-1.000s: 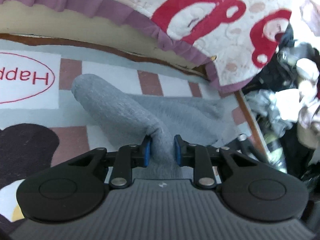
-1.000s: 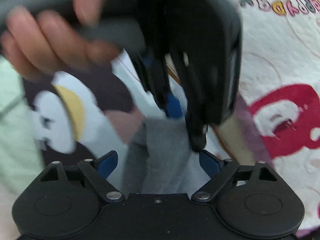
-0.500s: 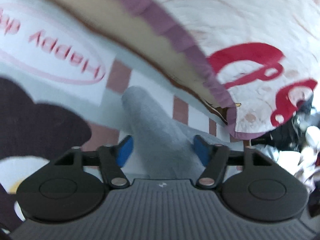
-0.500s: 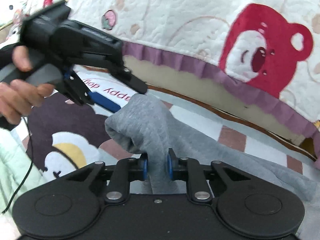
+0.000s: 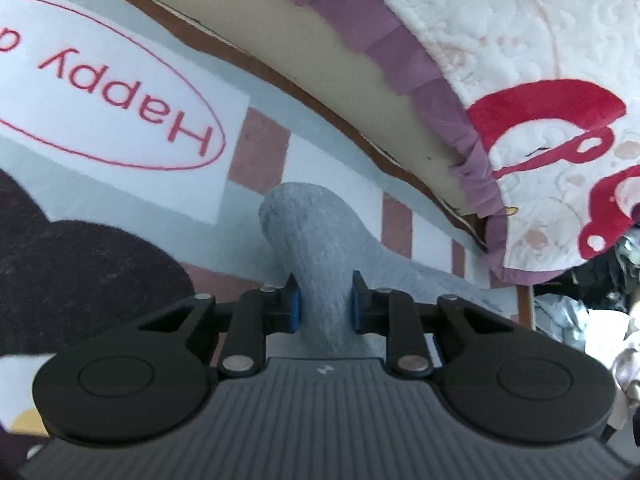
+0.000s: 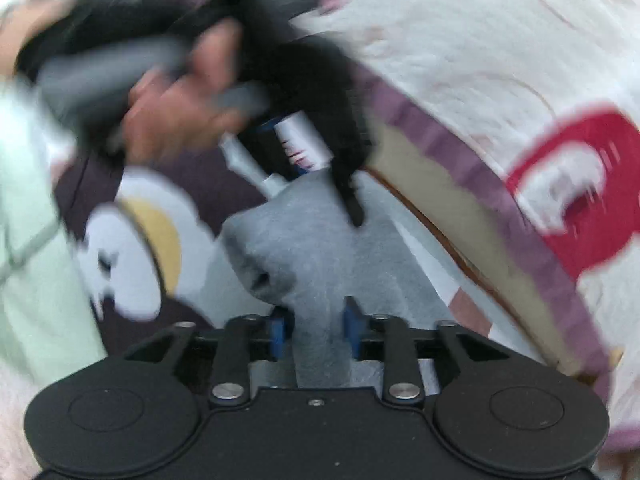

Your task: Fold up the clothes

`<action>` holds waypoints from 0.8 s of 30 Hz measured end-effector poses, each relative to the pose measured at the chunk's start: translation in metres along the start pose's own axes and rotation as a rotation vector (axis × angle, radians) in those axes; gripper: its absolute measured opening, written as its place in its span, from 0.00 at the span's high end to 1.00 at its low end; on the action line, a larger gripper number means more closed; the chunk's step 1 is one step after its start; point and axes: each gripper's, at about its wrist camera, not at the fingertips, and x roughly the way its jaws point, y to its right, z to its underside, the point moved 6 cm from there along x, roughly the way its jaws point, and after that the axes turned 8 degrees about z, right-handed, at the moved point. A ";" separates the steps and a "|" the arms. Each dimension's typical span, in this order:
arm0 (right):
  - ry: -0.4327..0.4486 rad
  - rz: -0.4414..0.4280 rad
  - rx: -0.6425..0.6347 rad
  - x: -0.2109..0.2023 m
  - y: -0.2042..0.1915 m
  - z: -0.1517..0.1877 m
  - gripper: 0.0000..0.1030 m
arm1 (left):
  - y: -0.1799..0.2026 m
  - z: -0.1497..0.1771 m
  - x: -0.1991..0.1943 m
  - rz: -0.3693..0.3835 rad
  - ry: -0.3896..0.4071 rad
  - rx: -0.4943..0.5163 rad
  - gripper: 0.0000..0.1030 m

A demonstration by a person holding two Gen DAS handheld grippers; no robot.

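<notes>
A grey knit garment (image 5: 316, 240) lies on a printed floor mat and rises in a bunched fold. My left gripper (image 5: 323, 306) is shut on that fold, its blue pads pressed against the cloth. In the right wrist view the same grey garment (image 6: 304, 248) stretches forward, and my right gripper (image 6: 318, 326) is shut on another bunch of it. The left gripper (image 6: 336, 184), held in a person's hand (image 6: 176, 116), shows blurred above the cloth's far end.
The mat (image 5: 120, 128) has a "Happy" oval, brown squares and a dark cartoon shape. A bed edge with a white quilt, red bear prints and purple frill (image 5: 420, 68) runs close behind. A pile of clothes (image 5: 568, 316) sits at the far right. A pale green sleeve (image 6: 28, 264) is at left.
My left gripper, open around the cloth half a second ago, has shut on the fold again. My right gripper stays shut on the garment, and its view has swung, blurred, toward the left hand.
</notes>
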 end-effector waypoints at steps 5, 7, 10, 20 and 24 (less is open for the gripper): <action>-0.013 0.083 -0.208 0.007 -0.026 -0.018 0.44 | 0.014 -0.003 -0.007 -0.008 -0.006 -0.012 0.81; -0.027 0.094 -0.181 0.009 -0.023 -0.021 0.65 | 0.021 -0.003 -0.009 -0.013 -0.003 0.030 0.82; -0.015 0.071 -0.029 0.001 -0.003 -0.023 0.77 | 0.027 -0.004 -0.015 -0.020 0.017 0.102 0.83; 0.099 -0.104 0.249 -0.029 0.005 -0.069 0.80 | 0.010 -0.013 -0.073 -0.007 0.135 0.126 0.83; 0.210 -0.236 0.340 -0.049 -0.005 -0.103 0.80 | -0.005 -0.024 -0.148 -0.015 0.213 0.048 0.83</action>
